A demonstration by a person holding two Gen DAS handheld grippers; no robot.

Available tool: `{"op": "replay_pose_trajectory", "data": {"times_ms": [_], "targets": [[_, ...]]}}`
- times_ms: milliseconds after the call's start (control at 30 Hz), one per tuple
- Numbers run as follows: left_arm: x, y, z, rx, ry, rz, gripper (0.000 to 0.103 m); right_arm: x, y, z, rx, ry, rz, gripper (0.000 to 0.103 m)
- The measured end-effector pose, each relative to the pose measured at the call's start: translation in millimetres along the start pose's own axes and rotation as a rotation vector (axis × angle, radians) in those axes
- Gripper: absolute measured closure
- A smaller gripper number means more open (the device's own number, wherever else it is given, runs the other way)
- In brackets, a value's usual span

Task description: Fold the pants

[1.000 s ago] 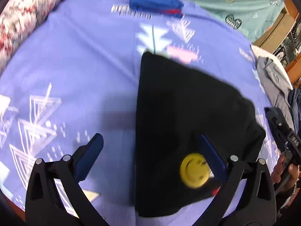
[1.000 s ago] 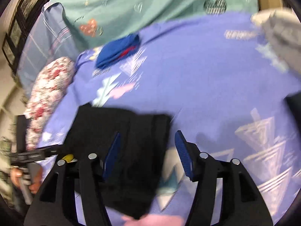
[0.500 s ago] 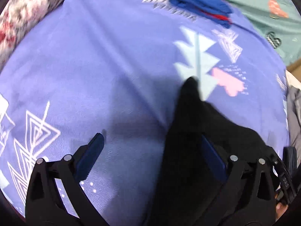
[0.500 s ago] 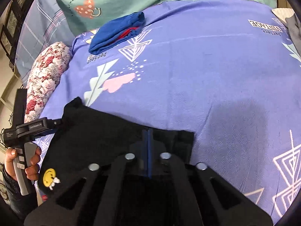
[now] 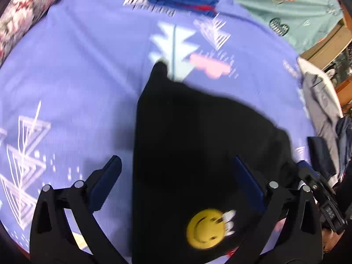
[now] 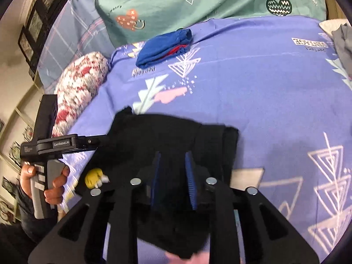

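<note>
Pants flat; L gripper open above

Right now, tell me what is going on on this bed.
A person with a handheld gripper in each hand is folding black pants with a yellow smiley patch on a purple patterned bedsheet. The left gripper is wide open over the pants, gripping nothing. The right gripper has its jaws partly open around a bunch of the black fabric. A folded blue garment lies farther up the bed.
</note>
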State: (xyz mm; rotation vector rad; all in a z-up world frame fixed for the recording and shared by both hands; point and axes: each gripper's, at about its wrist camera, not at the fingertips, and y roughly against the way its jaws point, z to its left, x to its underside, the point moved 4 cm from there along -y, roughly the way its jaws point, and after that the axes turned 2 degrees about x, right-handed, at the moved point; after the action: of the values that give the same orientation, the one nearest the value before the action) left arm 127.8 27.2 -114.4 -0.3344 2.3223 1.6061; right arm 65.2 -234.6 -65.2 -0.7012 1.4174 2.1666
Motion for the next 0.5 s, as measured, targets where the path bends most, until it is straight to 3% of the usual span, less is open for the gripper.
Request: {"op": "replay_pose_trajectory", "data": {"times_ms": [67, 133, 267, 433, 500], "targets": [[11, -14, 8, -0.008, 0.023, 0.035, 0.002, 15, -6, -2, 0.021, 0.027, 0.048, 0.073], [19, -18, 8, -0.024, -0.009, 0.005, 0.002, 26, -18, -5, 0.06, 0.041, 0.093, 0.071], [23, -14, 8, -0.034, 0.013, 0.043, 0.002, 24, -17, -1, 0.082, 0.029, 0.088, 0.065], [33, -2, 12, -0.025, 0.023, 0.049, 0.002, 23, 10, 16, 0.0, 0.043, 0.022, 0.057], [43, 2, 16, -0.013, 0.033, 0.041, 0.002, 31, 9, 22, -0.029, 0.061, 0.053, 0.056]]}}
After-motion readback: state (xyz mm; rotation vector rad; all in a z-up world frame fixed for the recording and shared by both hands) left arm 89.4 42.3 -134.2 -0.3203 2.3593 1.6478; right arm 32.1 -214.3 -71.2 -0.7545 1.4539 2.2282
